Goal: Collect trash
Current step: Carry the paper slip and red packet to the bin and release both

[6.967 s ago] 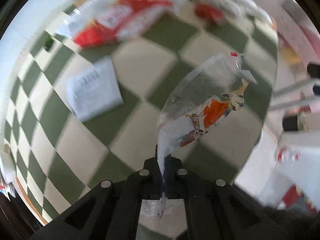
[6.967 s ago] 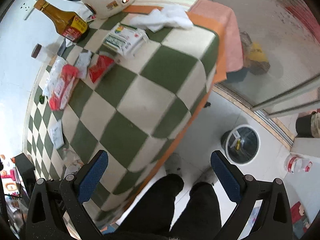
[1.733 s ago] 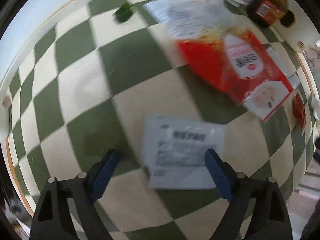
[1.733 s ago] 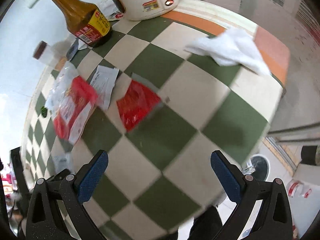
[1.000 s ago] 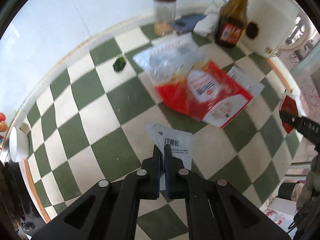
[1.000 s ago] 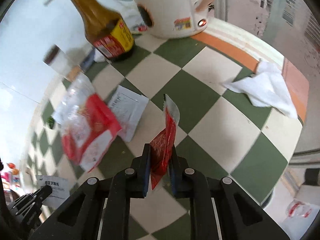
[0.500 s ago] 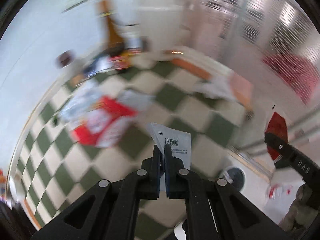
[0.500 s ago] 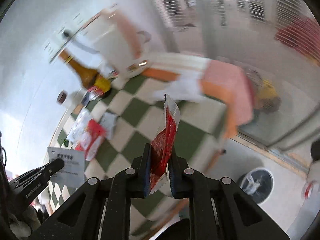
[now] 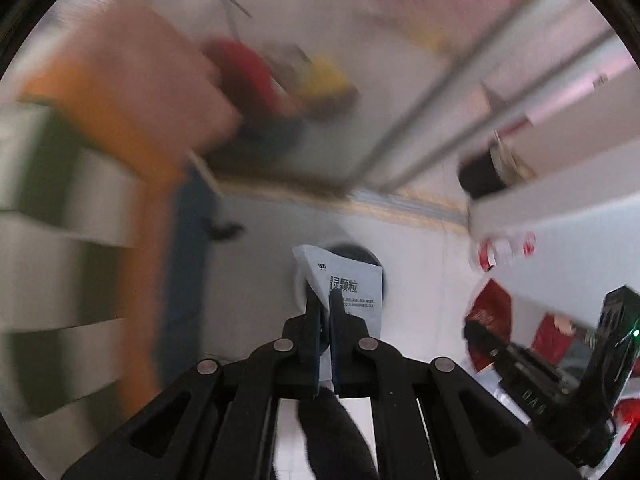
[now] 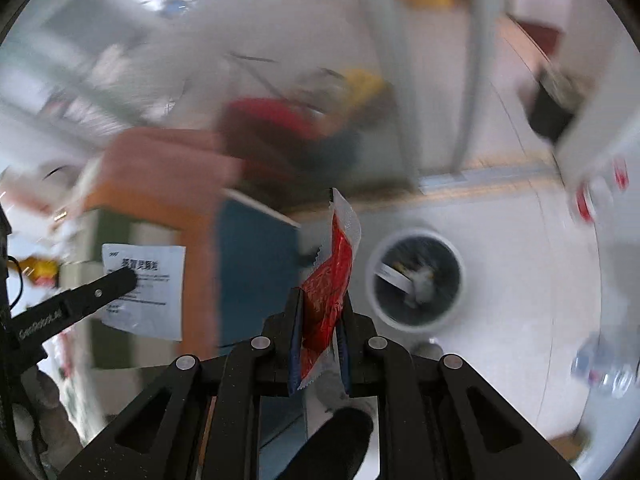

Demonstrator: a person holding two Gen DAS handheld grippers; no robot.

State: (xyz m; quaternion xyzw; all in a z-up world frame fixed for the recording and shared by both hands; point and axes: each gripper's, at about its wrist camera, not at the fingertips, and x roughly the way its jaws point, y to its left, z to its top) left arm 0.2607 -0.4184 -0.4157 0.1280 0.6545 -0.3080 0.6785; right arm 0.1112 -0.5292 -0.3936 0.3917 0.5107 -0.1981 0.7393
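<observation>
Both tongs, left (image 9: 325,300) and right (image 10: 320,300), swung from table toward bin (image 10: 416,280).

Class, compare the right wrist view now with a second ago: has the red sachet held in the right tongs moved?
Yes. The red sachet, clamped in the right tongs, has left the checkered tabletop and now hangs beside the floor bin.

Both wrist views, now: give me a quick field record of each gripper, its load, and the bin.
left gripper: jaws shut on white sachet, printed text
right gripper: jaws shut on red packet
bin: round, white rim, on the floor, open top, some trash inside
bin vs. loads: right view shows it just right of the red packet; left view shows it behind the white sachet
image quality: background motion-blurred
</observation>
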